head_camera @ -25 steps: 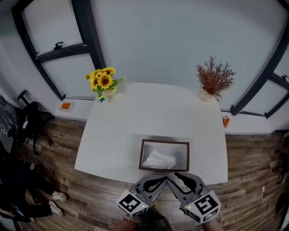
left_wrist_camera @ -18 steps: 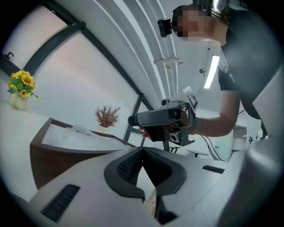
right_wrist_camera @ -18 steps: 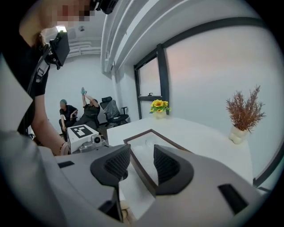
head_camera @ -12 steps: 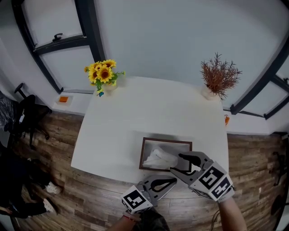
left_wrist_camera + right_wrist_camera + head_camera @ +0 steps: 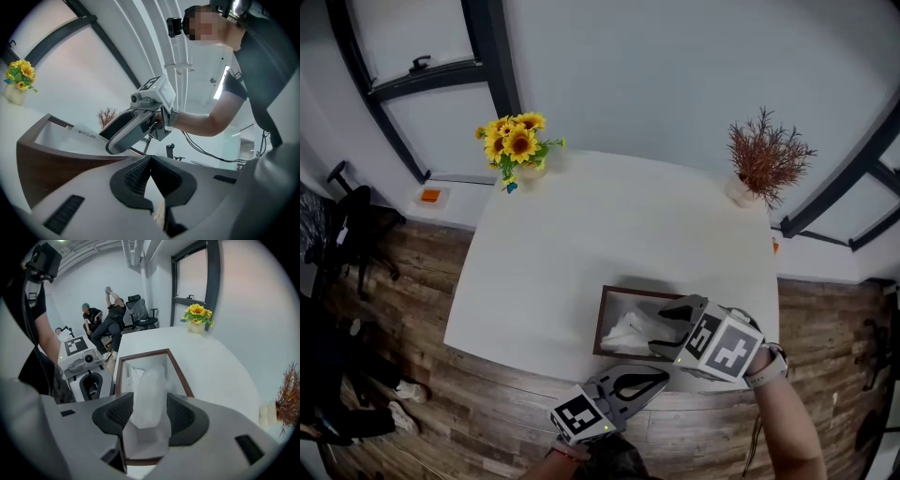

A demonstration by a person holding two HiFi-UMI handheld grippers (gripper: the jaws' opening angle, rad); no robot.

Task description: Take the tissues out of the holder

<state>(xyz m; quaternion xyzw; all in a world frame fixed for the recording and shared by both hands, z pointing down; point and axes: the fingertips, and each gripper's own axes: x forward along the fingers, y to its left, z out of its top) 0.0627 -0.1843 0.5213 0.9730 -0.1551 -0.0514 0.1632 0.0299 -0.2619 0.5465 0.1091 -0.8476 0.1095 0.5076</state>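
Right hand-held gripper [image 5: 657, 334], newly-spread, astride tissues [image 5: 628, 334]

In the left gripper view, the holder [image 5: 56, 161] wall just ahead of the left gripper [image 5: 149, 164] hides the tissues [image 5: 149, 394]; label [image 5: 88, 136] print's too tiny to read.

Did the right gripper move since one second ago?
Yes: right gripper moved from the table edge to over the holder; fingers have just been opening around the tissues.
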